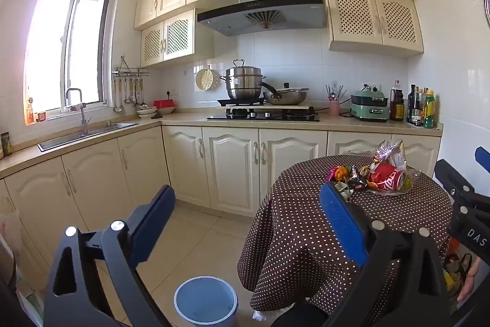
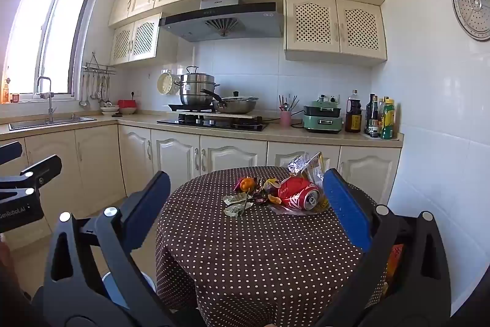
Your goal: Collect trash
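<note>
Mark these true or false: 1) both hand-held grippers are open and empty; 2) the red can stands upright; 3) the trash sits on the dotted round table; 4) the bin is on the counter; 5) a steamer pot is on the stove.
1) True: left hand-held gripper and right hand-held gripper are open, nothing between the fingers.
2) False: the crushed red can lies on its side.
3) True: wrappers and can lie on the polka-dot table.
4) False: the white bin stands on the floor beside the table.
5) True: the steel steamer pot is on the stove.
</note>
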